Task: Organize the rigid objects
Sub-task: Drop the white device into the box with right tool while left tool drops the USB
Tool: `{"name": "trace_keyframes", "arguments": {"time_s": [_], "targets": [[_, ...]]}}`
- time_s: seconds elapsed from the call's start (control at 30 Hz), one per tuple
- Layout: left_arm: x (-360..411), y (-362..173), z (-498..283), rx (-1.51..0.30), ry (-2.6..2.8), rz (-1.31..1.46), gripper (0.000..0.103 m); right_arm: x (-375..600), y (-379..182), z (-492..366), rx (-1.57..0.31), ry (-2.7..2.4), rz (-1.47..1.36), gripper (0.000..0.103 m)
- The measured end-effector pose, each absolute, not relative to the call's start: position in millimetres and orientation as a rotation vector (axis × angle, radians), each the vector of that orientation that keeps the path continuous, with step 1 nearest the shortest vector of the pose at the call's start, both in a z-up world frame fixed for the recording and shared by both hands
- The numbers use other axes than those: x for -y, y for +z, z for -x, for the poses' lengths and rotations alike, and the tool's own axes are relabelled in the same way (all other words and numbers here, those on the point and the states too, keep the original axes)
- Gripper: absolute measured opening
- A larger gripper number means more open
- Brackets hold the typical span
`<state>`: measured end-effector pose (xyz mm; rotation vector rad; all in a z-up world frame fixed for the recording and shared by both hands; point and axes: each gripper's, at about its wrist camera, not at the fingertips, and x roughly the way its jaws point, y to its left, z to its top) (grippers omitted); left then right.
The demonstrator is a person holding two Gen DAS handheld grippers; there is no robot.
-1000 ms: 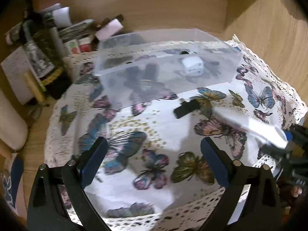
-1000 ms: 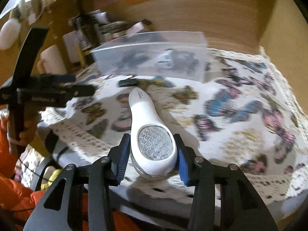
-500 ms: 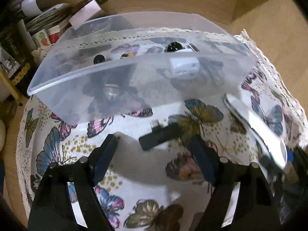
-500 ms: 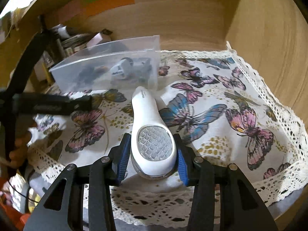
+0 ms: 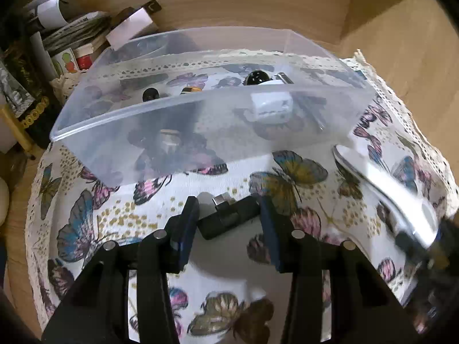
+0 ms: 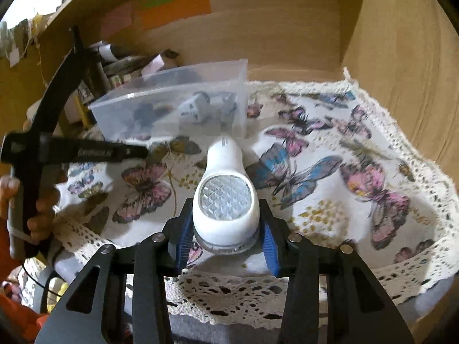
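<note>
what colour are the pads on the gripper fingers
Blue pads, on black fingers; clearest in the right wrist view.

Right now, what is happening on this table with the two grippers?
A person is tidying small items into a clear plastic box on a butterfly tablecloth. The right gripper is shut on a white handheld device, held just over the cloth. The left gripper is open around a small black adapter that lies on the cloth in front of the box; its fingers do not yet squeeze it.
</note>
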<state>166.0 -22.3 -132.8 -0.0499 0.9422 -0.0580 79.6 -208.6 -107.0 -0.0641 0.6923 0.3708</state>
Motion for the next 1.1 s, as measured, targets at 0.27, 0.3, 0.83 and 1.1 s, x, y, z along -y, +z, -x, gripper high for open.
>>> {"name": "trace_keyframes", "arguments": {"time_s": [0.27, 0.3, 0.83, 1.1], "targets": [[13.8, -119.2, -141.1, -0.873, -0.071, 0.042, 0.043, 209.8, -60.9, -65.2, -0.542, 0.356, 0.08, 0.039], [12.4, -116.6, -139.5, -0.863, -0.072, 0.044, 0.043, 208.2, -53.9, -63.9, -0.518, 0.353, 0.085, 0.039], [-10.7, -67.6, -116.4, -0.688, -0.092, 0.054, 0.043, 176.4, -15.6, -86.1, -0.422, 0.371, 0.078, 0.038], [-26.0, -44.4, -122.3, -0.639, -0.099, 0.049, 0.043, 170.9, 20.7, -99.7, -0.319, 0.364, 0.063, 0.038]]}}
